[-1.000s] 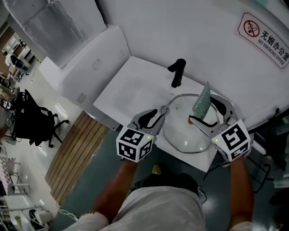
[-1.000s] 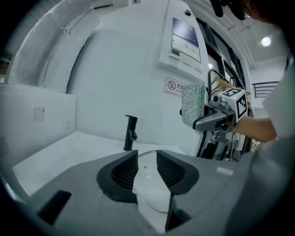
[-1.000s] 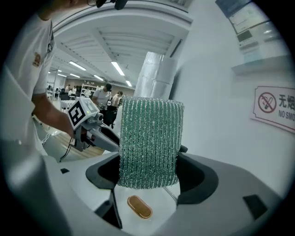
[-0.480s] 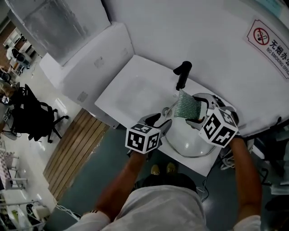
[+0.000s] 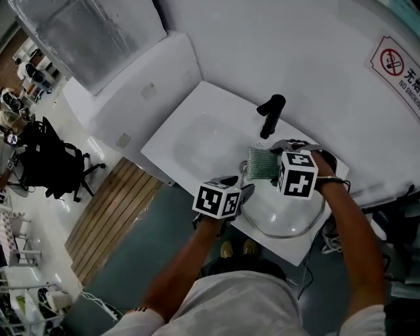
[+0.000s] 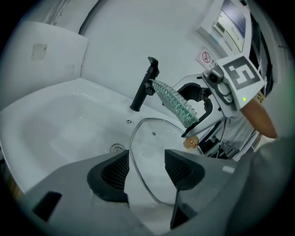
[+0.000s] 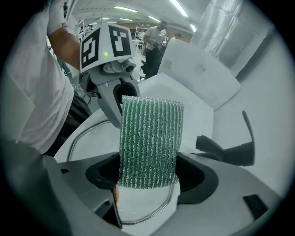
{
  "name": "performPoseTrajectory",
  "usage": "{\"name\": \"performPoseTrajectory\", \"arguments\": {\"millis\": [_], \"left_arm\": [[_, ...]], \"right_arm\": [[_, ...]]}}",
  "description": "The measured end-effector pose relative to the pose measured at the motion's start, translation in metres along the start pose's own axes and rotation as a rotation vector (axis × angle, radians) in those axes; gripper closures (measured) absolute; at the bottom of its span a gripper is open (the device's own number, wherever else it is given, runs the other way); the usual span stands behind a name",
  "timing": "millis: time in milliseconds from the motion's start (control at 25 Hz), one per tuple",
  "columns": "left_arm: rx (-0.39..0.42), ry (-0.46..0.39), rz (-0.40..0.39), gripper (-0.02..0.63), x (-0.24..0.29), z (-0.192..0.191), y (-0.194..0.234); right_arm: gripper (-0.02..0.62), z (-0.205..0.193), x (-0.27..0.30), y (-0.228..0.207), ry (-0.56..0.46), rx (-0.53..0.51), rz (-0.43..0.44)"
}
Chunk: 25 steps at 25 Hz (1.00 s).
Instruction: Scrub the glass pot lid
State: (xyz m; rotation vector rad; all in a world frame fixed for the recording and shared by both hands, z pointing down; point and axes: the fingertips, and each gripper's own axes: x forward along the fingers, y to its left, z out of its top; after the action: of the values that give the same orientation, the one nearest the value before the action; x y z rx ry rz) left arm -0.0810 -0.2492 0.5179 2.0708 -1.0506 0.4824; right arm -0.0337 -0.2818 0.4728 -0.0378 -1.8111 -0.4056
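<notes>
Left gripper (image 6: 146, 168) jaws just opened wide around the lid (image 6: 156, 138) rim, right gripper (image 7: 147, 182) jaws pinch the sponge (image 7: 150, 138), so I'd clamp the lid first.

Pretty bright and flat overall. The light's from ceiling strip lights (image 7: 177, 7) you can spot far beyond the right gripper (image 7: 150, 174) in its own view. The white sink (image 5: 190, 141) below it looks a bit washed out, with only soft shadows. Both gripper views are heavy fisheye with dark rounded corners. The near jaw bodies go soft, but the scrub pad (image 7: 150, 138) between the jaws is sharp.
</notes>
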Motion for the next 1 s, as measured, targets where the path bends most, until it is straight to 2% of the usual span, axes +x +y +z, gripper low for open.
{"name": "performPoseTrajectory", "arguments": {"millis": [280,640,800,1000], "left_arm": [[-0.033,0.036,-0.009,0.362,0.01,-0.007,0.005],[-0.027,0.082,-0.024,0.364,0.019,-0.012,0.006],[-0.023,0.099,-0.03,0.367,0.02,-0.012,0.006],[-0.015,0.108,-0.035,0.376,0.019,-0.013,0.005]], "right_arm": [[0.247,-0.007,0.026,0.0,0.106,-0.06,0.14],[0.247,-0.018,0.046,0.008,0.158,-0.067,0.241],[0.247,-0.022,0.045,0.004,0.129,0.01,0.238],[0.247,-0.046,0.042,-0.005,0.102,0.216,0.205]]}}
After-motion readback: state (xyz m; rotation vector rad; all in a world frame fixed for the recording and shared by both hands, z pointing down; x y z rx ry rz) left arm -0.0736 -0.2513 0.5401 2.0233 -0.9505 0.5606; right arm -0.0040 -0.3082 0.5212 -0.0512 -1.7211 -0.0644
